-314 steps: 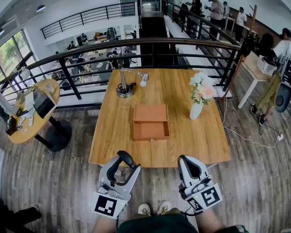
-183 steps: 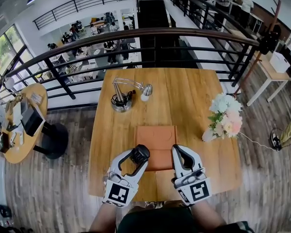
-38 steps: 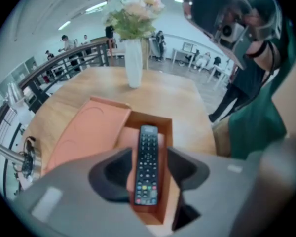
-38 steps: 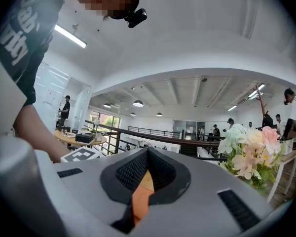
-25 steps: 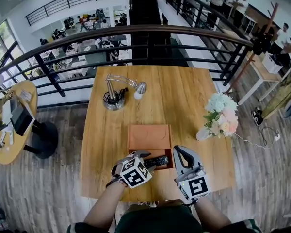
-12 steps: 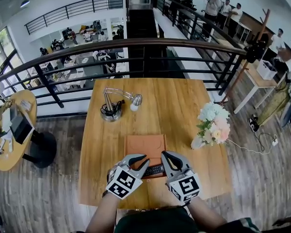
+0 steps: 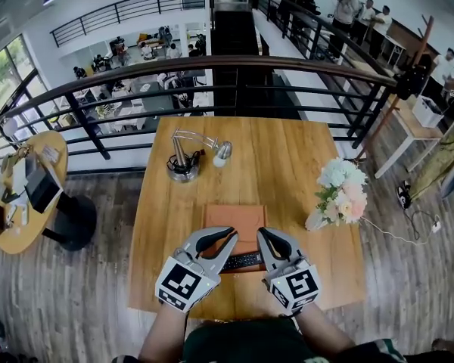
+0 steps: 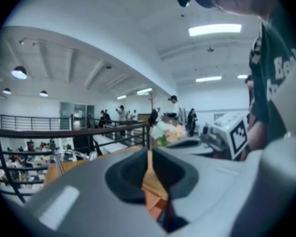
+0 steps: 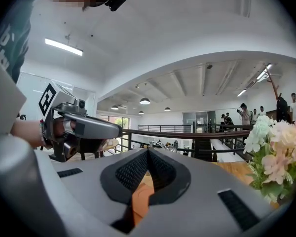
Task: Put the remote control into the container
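The black remote control (image 7: 242, 262) lies across the near compartment of the orange container (image 7: 234, 218) on the wooden table. My left gripper (image 7: 231, 234) hangs above the container's left side, raised clear of the remote. Its jaws have just been closing with nothing between them, and in the left gripper view the tips (image 8: 149, 153) meet. My right gripper (image 7: 262, 234) hovers over the container's right side, shut and empty (image 9: 148, 152). Both point away from me, roughly level.
A desk lamp (image 7: 188, 157) stands at the table's far left and a vase of flowers (image 7: 337, 195) at its right edge. A black railing (image 7: 234, 70) runs behind the table. A round side table (image 7: 30, 195) stands left.
My left gripper has lifted off the remote, tilted up to level and shut its jaws. The remote stays in the container. The right gripper has barely moved.
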Tool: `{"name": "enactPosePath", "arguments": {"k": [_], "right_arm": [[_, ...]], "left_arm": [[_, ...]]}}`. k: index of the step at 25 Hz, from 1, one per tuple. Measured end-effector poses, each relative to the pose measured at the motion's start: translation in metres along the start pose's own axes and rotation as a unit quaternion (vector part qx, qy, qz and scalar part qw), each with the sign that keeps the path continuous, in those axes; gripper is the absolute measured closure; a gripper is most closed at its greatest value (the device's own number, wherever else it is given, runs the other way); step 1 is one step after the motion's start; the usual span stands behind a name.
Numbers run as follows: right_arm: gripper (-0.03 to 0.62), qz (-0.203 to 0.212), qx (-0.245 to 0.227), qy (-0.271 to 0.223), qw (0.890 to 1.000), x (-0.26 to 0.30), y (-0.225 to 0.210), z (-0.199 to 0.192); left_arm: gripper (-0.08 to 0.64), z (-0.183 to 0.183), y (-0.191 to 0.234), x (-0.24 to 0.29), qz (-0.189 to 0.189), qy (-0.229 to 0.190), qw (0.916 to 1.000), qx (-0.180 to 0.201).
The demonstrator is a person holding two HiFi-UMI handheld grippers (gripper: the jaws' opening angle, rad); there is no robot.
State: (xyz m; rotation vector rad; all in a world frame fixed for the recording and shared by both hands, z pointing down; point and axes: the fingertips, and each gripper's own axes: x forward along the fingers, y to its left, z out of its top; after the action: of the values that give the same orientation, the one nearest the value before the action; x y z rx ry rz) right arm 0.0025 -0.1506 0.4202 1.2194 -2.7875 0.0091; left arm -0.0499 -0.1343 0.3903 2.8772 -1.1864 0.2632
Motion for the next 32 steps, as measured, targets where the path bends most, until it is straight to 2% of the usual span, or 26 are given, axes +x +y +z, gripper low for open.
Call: {"name": "enactPosePath", "arguments": {"k": [12, 19, 27, 32], "right_arm": [[0.577, 0.008, 0.011, -0.009, 1.000, -0.002, -0.004, -0.002], [0.577, 0.015, 0.013, -0.021, 1.000, -0.003, -0.003, 0.004], [0.576, 0.012, 0.021, -0.031, 0.999, -0.010, -0.004, 0.001], [0.577, 0.007, 0.017, -0.030, 0.999, -0.013, -0.005, 0.002]], "left_arm": [[0.558, 0.016, -0.013, -0.004, 0.014, -0.055, 0.9983, 0.011], [0.560, 0.034, -0.011, -0.018, 0.070, -0.126, 0.9888, 0.038], [0.561, 0.022, -0.022, -0.017, 0.068, -0.102, 0.9881, 0.093], [0.561, 0.022, -0.021, -0.017, 0.068, -0.108, 0.9882, 0.084]]}}
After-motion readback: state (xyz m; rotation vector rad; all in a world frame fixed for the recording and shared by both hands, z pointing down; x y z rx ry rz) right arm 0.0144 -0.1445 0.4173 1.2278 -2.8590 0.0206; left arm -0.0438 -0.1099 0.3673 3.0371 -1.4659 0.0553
